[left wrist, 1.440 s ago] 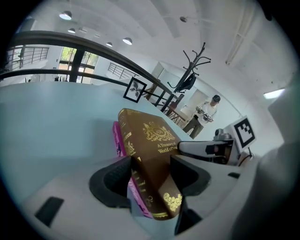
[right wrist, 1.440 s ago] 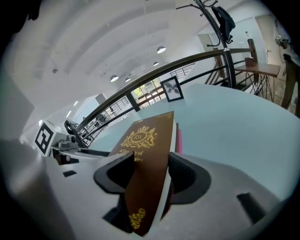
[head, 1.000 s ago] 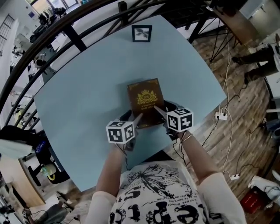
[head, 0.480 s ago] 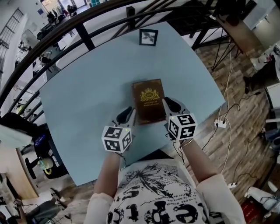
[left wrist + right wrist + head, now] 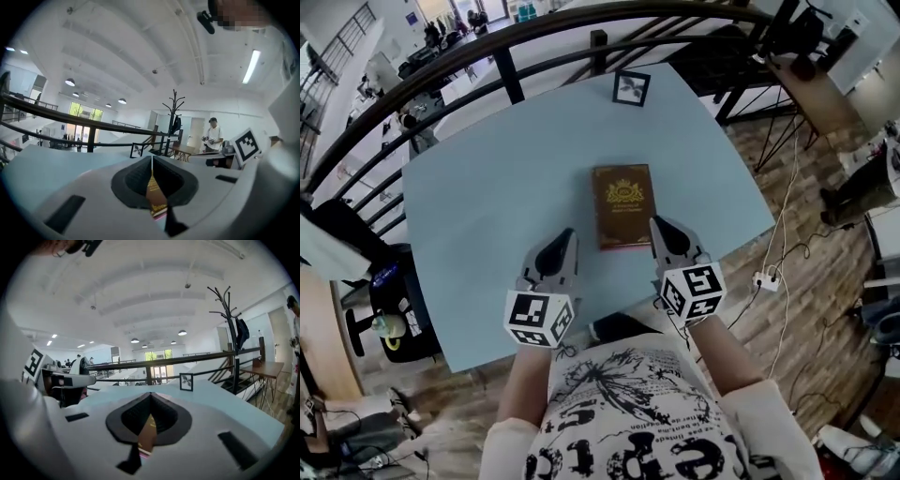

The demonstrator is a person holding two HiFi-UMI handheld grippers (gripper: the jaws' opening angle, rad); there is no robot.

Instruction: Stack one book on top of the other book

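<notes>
We hold the left gripper (image 5: 568,236) and the right gripper (image 5: 657,225) nearer to us than a second ago, when their spread jaws lay at the near corners of the brown book (image 5: 623,206). Now they hang clear of it, one to the left and one to the right of its near end. Both pairs of jaws are clenched together with nothing between them; before, they stood wide apart. The book lies flat in the middle of the blue table (image 5: 487,187), where it was, with a pinkish edge showing under its near end. A small picture frame (image 5: 631,88) stands at the far edge.
</notes>
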